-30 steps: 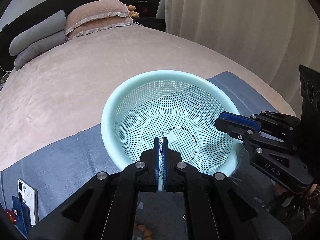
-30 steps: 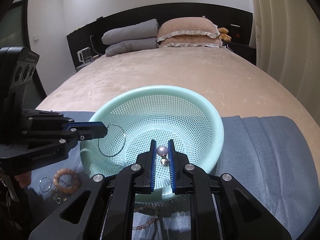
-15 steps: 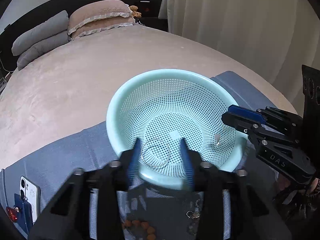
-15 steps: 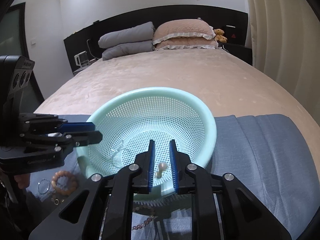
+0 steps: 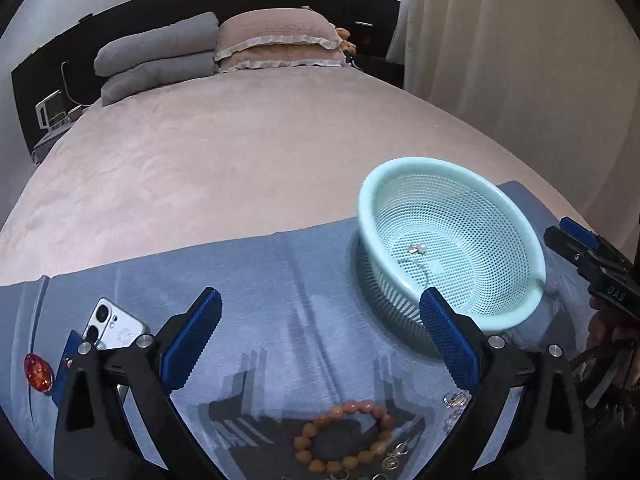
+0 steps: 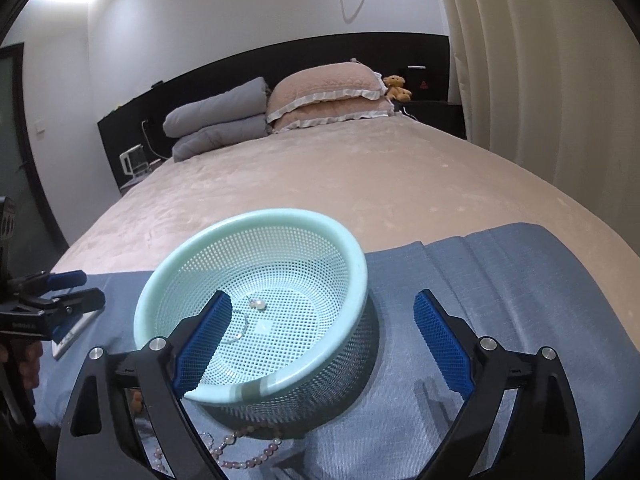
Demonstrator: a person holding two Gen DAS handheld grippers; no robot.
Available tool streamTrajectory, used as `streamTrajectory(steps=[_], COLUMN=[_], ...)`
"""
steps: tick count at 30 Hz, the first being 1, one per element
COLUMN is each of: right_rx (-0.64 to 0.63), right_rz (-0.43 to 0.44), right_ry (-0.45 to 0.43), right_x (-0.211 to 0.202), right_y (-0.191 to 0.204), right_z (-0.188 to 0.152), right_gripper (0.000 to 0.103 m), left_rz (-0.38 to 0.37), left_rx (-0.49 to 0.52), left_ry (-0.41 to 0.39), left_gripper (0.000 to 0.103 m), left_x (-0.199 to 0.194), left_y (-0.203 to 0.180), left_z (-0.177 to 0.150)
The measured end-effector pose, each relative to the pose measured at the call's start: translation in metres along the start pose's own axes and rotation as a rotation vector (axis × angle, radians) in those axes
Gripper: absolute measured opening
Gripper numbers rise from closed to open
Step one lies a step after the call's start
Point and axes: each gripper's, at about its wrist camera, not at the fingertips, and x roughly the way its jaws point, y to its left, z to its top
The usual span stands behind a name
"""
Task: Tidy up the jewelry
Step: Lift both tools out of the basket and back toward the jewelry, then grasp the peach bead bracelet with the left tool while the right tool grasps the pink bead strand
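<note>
A mint-green perforated basket (image 5: 536, 280) (image 6: 352, 248) sits on a blue cloth (image 5: 280, 280) on the bed. Inside it lie a pearl earring (image 5: 420, 248) (image 6: 258, 304) and a thin silver hoop (image 5: 420, 270) (image 6: 240, 328). My left gripper (image 5: 320, 336) is open and empty, low over the cloth left of the basket. Below it lie an orange bead bracelet (image 5: 344, 436) and small silver pieces (image 5: 394, 456). My right gripper (image 6: 320, 340) is open and empty, its left finger over the basket's near rim. A pink bead necklace (image 6: 240, 452) lies under it.
A white phone (image 5: 116, 328) and a red-orange gem (image 5: 38, 372) lie on the cloth at the left. The beige bedspread (image 6: 320, 180) stretches back to pillows (image 6: 328, 96) and a dark headboard. Curtains hang at the right.
Both grippers opened; the hoop and the pearl earring dropped into the basket. Both grippers then pulled back, the left one swinging left away from the basket.
</note>
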Motion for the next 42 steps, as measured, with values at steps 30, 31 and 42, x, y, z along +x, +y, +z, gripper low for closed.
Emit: streamTrajectory(steps=[30, 31, 42], right_rx=[-0.078, -0.089, -0.189], right_rz=[0.031, 0.015, -0.044], right_ry=[0.175, 0.187, 0.325], right_x=[-0.017, -0.013, 0.020], right_y=[0.035, 0.036, 0.050], right_z=[-0.078, -0.080, -0.102], right_gripper=[0.086, 0.086, 0.028], left_rz=[0.028, 0.035, 0.055], left_rx=[0.066, 0.068, 0.065], left_ry=[0.154, 0.165, 0.235], left_gripper=[0.097, 0.097, 0.099], left_x=[0.003, 0.007, 0.035], left_y=[0.022, 0.021, 0.023], left_z=[-0.084, -0.084, -0.096])
